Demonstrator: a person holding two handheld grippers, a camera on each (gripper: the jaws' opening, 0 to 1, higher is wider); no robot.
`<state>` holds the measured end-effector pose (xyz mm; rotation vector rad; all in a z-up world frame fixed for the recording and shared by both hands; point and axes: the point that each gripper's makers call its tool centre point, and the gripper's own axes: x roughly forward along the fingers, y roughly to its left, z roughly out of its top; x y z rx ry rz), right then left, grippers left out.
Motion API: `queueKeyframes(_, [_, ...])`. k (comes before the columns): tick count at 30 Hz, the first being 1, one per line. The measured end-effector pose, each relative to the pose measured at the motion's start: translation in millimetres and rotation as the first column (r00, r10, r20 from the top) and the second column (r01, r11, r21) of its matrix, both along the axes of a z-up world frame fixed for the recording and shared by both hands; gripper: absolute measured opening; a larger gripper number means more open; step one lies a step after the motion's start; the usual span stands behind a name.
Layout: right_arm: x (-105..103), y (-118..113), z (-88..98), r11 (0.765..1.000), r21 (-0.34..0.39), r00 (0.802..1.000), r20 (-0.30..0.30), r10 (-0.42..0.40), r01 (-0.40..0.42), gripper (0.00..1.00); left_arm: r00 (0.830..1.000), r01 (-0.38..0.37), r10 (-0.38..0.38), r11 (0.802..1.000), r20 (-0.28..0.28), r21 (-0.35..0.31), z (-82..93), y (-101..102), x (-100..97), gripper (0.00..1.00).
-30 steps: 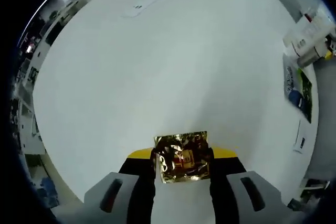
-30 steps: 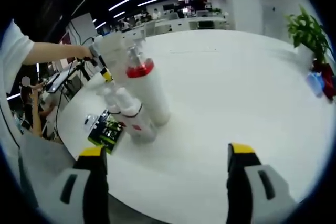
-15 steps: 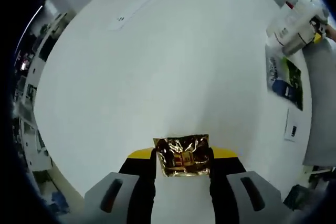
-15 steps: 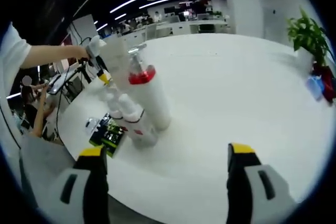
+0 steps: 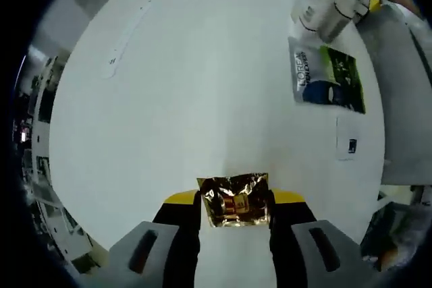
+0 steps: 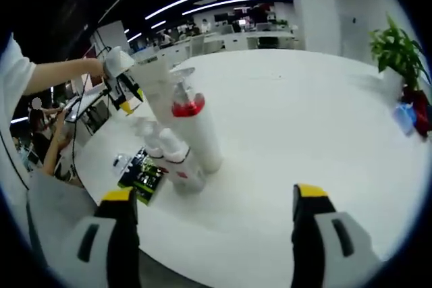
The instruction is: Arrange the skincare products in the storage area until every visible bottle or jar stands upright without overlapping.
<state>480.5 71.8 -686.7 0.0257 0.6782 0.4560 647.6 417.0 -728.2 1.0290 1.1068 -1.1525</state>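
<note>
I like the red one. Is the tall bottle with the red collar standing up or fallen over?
Standing up. The tall bottle rests on its base on the white table.

Left gripper [image 5: 235, 202]: jaws closed against a gold foil sachet [image 5: 235, 199], held above the white surface [image 5: 202, 99]. In the right gripper view it rises at upper left on a bare forearm [image 6: 64, 75]. Right gripper [image 6: 214, 197]: jaws spread wide, nothing between them, above the surface.
</note>
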Motion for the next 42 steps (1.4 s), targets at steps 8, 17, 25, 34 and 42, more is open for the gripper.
queueKeyframes(8, [-1.5,-1.4,3.8,1.000,0.003,1.000,0.010,-0.002,0.002,0.96,0.998,0.064,-0.064,0.998,-0.013,0.002,1.9,-19.1,-20.0,0.36])
queueKeyframes(17, [-2.7,-2.7,5.3,1.000,0.005,1.000,0.016,-0.007,0.007,0.96,0.996,0.088,-0.088,0.996,-0.029,-0.010,-2.3,-36.1,-40.5,0.36])
queueKeyframes(25, [-3.8,-3.7,6.8,1.000,0.003,1.000,0.018,-0.009,0.009,0.96,0.993,0.111,-0.112,0.994,-0.047,-0.017,-12.5,-49.7,-59.3,0.36])
queueKeyframes(34, [-4.5,-5.9,5.9,1.000,-0.001,1.000,0.013,-0.011,0.011,0.96,0.991,0.115,-0.117,0.993,-0.072,-0.023,-25.4,-59.8,-77.1,0.37])
queueKeyframes(42, [-4.7,-5.1,2.5,1.000,-0.004,1.000,0.005,-0.004,0.004,0.96,0.989,0.126,-0.128,0.992,-0.076,-0.028,-35.0,-67.8,-87.6,0.37])
